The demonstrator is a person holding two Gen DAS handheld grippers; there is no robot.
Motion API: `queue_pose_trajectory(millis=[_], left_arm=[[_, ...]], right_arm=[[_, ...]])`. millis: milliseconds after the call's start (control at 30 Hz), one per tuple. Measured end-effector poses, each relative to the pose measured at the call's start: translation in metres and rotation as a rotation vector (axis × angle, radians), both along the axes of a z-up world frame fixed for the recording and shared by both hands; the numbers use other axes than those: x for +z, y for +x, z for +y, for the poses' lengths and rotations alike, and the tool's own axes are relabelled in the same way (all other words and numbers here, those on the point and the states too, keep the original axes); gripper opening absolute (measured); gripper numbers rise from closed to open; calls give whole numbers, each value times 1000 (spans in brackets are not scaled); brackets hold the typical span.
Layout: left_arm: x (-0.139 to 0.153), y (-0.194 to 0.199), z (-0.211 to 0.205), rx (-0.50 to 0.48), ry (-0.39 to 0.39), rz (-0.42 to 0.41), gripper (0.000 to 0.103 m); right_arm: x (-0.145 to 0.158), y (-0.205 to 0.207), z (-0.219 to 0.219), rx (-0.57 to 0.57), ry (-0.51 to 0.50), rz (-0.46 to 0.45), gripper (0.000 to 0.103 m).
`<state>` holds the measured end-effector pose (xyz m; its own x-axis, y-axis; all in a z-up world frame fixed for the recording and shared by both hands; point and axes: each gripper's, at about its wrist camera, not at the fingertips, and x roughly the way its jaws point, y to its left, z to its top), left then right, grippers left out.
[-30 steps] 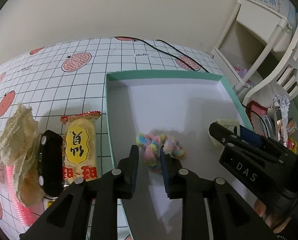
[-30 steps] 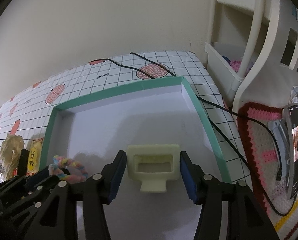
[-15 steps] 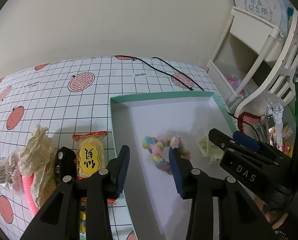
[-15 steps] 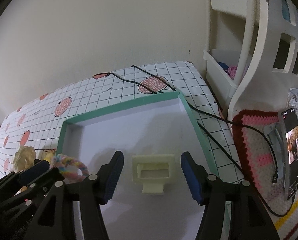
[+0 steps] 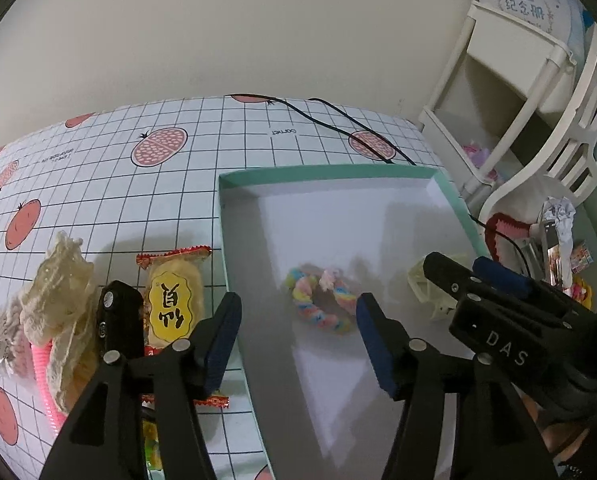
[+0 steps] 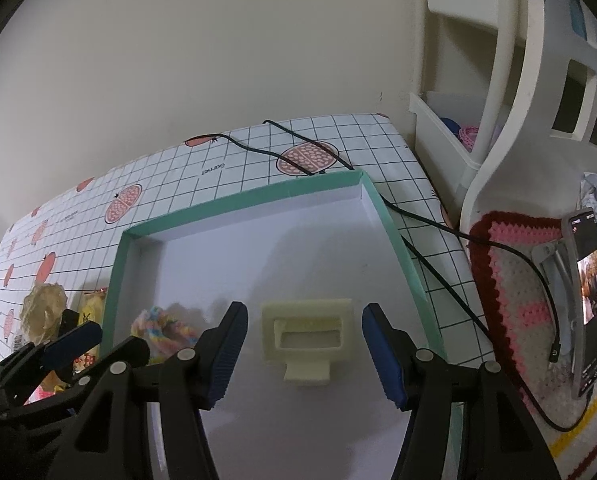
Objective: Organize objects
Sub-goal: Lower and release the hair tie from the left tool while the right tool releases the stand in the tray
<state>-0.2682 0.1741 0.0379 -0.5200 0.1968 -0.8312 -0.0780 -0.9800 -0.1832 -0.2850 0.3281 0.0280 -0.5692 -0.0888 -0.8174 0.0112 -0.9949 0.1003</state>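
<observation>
A desk [image 5: 98, 168] covered in a grid-and-fruit print is carrying a teal-rimmed tray [image 5: 330, 170] against a plain wall. Inside the tray, a rainbow braided loop [image 5: 322, 304] is lying toward its left wall and a cream plastic holder [image 6: 308, 338] toward its right wall, long side running across. The left hand-held gripper [image 5: 298, 336] is hovering with fingers spread wide and empty, the loop just ahead of it; the right hand-held gripper [image 6: 304, 356] is likewise standing apart and empty, straddling the holder. Left of the tray, a yellow snack packet [image 5: 174, 304], a lace scrunchie [image 5: 58, 292] and a black clip [image 5: 120, 324] are waiting, nearest the left gripper; the tray's far half is offering open room.
</observation>
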Motion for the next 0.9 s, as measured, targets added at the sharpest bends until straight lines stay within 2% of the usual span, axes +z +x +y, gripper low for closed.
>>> queue_pose_trajectory(millis=[200, 300, 467, 533, 633, 667, 767, 833, 867, 900], left_arm=[[11, 0, -2, 9, -12, 29, 62], [15, 0, -8, 38, -20, 41, 71], [14, -2, -17, 77, -27, 42, 74], [15, -3, -21, 93, -22, 48, 81], [16, -2, -27, 114, -11, 60, 90], [17, -2, -28, 118, -11, 64, 91], [18, -2, -30, 127, -12, 78, 95], [19, -2, -30, 125, -7, 82, 103], [19, -2, -31, 127, -5, 85, 103], [19, -2, -31, 131, -5, 89, 103]], right_arm=[[3, 0, 1, -4, -6, 8, 64], [3, 1, 1, 0, -4, 6, 64], [2, 2, -1, 9, 3, 5, 70], [2, 1, -1, 12, 4, 8, 71], [3, 1, -1, 15, 4, 16, 78], [4, 2, -1, 14, 3, 20, 83], [4, 2, 0, 16, 0, 22, 84], [4, 2, 1, 15, -4, 24, 92], [4, 2, 1, 13, -5, 28, 99], [4, 2, 2, 10, -4, 32, 102]])
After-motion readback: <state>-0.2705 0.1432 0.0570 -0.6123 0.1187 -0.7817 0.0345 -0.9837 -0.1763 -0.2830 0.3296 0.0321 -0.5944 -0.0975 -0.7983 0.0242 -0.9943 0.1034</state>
